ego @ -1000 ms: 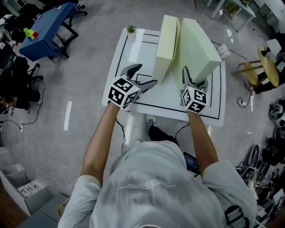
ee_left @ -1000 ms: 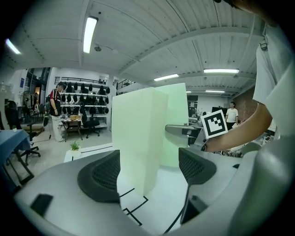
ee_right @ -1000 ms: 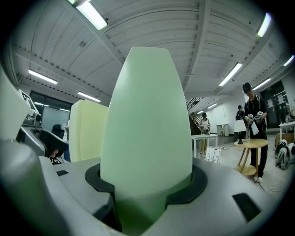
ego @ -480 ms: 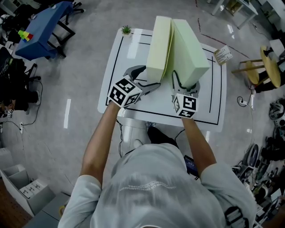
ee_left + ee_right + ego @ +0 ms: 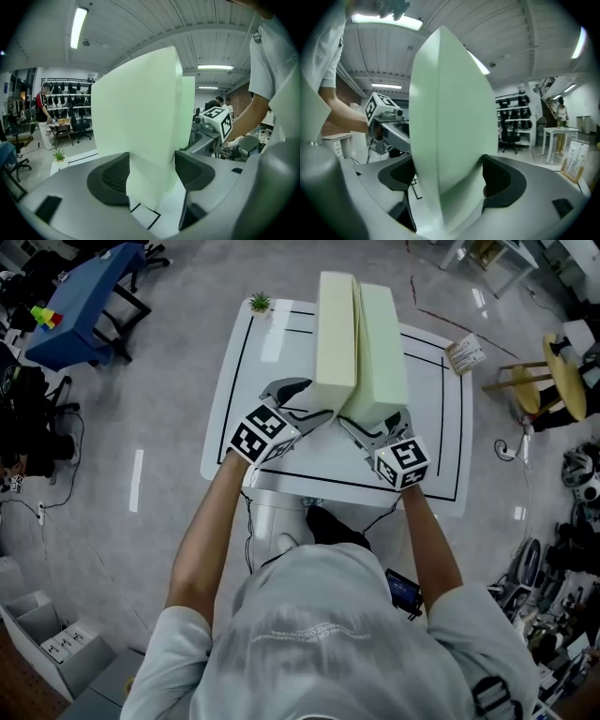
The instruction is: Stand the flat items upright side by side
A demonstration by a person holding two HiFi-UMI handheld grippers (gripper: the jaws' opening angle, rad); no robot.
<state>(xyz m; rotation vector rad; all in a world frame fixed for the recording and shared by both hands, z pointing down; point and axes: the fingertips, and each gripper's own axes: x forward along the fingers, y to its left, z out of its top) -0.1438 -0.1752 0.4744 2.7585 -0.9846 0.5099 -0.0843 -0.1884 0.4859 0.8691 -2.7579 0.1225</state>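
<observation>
Slabs point(image 5: 336, 334) perhaps touching, overhead view only.

No legible text; the floor card point(image 5: 466, 354) seems too small.

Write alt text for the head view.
Two foam slabs stand upright side by side on a white table. The left gripper is closing its jaws on the left slab; the right gripper is opening its jaws around the right slab.

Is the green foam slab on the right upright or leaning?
Upright: the green foam slab stands on edge on the table, close beside the yellow slab.
</observation>
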